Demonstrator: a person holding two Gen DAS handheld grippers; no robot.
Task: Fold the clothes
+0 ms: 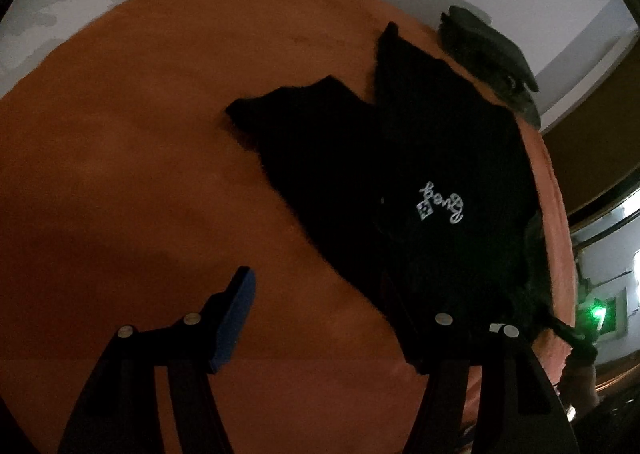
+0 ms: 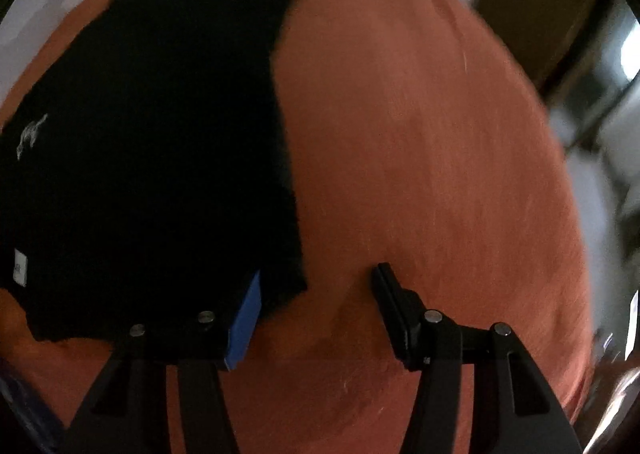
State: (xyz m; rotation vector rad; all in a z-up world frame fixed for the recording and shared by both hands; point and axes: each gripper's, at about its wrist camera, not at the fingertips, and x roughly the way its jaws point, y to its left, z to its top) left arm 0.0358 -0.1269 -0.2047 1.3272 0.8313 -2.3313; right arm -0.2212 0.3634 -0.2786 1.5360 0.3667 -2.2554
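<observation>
We judge ourselves between folds: the black garment (image 1: 400, 182) lies partly folded on the orange surface (image 1: 140, 174), neither tool holds cloth, and the next move calls for choosing an edge or corner, coming down on it and closing before carrying it across.

Going left to right in the left wrist view: the left gripper (image 1: 332, 318) stands wide open with nothing between its fingers; its blue pad (image 1: 236, 322) hangs over bare orange, while the other finger is dark against the garment's near edge, so we cannot tell whether it touches the cloth; the garment spreads up and to the right from there, its white script logo (image 1: 442, 202) face up, and a second dark garment (image 1: 492, 62) lies apart at the far edge of the surface.

In the right wrist view, the garment fills the left half, with a small white label (image 2: 20, 268) at its left edge; the right gripper (image 2: 316, 306) is open and empty; its blue-padded finger (image 2: 246, 324) sits just at the garment's near right corner, the black finger (image 2: 394, 302) over bare orange; whether the pad touches the cloth we cannot tell.
</observation>
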